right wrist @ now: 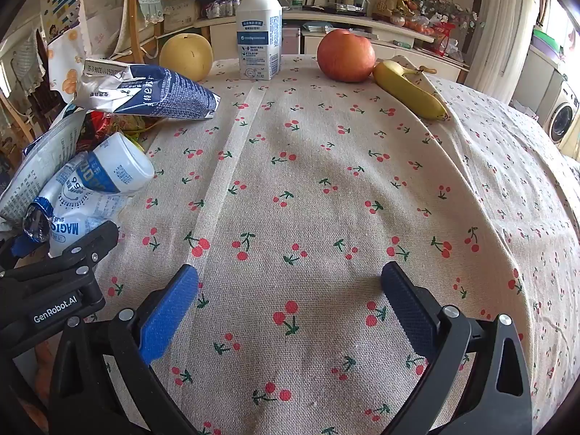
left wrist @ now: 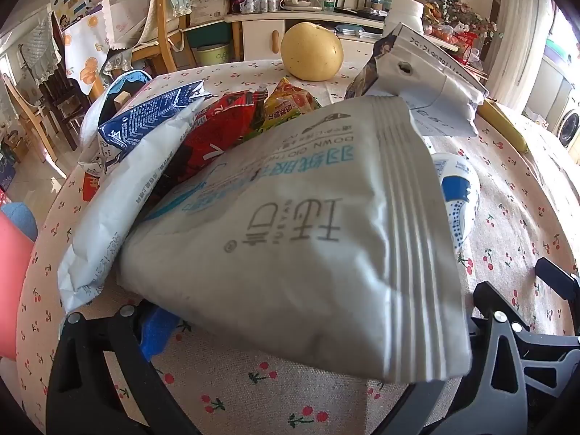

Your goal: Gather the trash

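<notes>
- The large matte grey-white plastic pouch (left wrist: 290, 239) with ribbed seal lines and upside-down teal print fills the left wrist view; it hides the left gripper's (left wrist: 304, 330) right pad and most of the pile behind it.
- This pouch lies between the left gripper's spread jaws, above the blue left pad (left wrist: 157, 330); whether that pad touches it is hard to tell.
- Behind it, partly covered, sit a crinkled white-and-blue wrapper (left wrist: 123, 188), a glossy red foil packet (left wrist: 217, 134) and a yellow-orange packet (left wrist: 290, 103).
- A torn blue-and-white carton (right wrist: 152, 92) and a tipped white bottle (right wrist: 112, 172) lie at the pile's edge, cut off at the left of the right wrist view.
- The right gripper (right wrist: 290, 308) stands wide apart over bare cherry-print woven tablecloth (right wrist: 326, 199), holding nothing, well right of the trash.
- Farther back stand an upright white bottle (right wrist: 259, 32), a round yellow pear (right wrist: 186, 56), a red apple (right wrist: 346, 54) and a yellow banana (right wrist: 409, 90).
</notes>
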`<state>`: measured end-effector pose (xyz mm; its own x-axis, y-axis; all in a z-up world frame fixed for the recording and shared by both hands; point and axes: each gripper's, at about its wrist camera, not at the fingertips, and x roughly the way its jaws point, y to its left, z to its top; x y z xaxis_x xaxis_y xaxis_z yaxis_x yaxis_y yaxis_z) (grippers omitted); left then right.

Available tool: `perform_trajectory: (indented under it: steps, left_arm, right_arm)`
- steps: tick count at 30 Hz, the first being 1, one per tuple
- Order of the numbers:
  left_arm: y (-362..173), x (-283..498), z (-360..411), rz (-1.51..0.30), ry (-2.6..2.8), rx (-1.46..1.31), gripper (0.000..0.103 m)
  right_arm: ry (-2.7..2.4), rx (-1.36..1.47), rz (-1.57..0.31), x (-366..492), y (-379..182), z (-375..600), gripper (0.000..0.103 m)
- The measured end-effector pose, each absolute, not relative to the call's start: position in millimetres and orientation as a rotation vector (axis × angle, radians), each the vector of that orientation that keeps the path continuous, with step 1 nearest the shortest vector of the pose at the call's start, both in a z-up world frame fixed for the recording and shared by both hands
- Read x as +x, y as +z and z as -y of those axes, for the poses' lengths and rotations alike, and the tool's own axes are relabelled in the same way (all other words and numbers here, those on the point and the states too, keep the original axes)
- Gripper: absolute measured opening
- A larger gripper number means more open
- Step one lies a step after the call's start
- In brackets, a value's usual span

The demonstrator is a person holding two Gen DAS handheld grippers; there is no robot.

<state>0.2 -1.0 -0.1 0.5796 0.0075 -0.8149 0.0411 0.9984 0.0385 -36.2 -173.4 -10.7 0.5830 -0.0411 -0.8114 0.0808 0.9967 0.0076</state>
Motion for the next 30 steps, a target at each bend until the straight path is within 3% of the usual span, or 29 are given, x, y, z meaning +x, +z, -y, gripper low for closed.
perform_trajectory:
  steps: [15, 30]
  left_arm:
    - [52.9, -55.5, -12.3, -0.779, -0.047, 0.097, 0.099]
    - [139.8, -121.7, -46.7, -0.497, -0.048, 0.031, 0.099]
  right_arm:
    - [0.015, -0.02, -0.978, -61.2, -4.6, 159.7, 0.099]
    - [-0.142, 0.041, -0.592, -153.4, 95.7, 164.6, 0.099]
